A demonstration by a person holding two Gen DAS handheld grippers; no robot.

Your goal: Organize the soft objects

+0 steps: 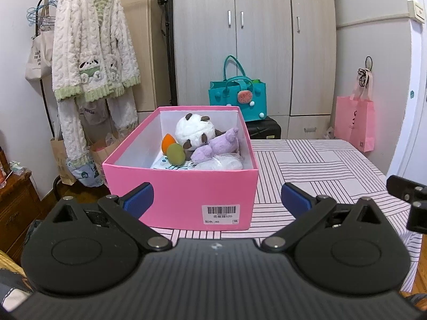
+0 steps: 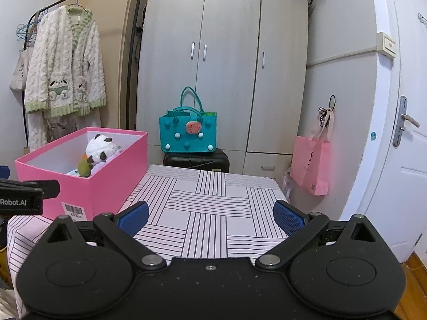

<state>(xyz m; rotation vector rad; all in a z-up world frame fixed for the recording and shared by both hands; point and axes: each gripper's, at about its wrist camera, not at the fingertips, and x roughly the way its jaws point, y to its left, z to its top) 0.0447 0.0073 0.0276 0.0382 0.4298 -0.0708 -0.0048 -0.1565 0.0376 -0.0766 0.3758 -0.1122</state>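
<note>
Two sets of tongs are recorded, both spread wide and holding nothing. The left tongs (image 1: 217, 200) are stationed just before the near end wall of the pink box (image 1: 186, 194), which rests on the striped worktop (image 1: 320, 170) at its left side. Inside the box are noted a white panda plush (image 1: 194, 130), a purple plush (image 1: 216, 148), an orange sponge (image 1: 168, 142), a green sponge (image 1: 176, 154) and a white mesh puff (image 1: 226, 161), all lying together on the box floor. The right tongs (image 2: 210, 217) are held over bare worktop to the right of the box, apart from it. A teal bag (image 2: 188, 130) is observed behind on a black case (image 2: 196, 161).
</note>
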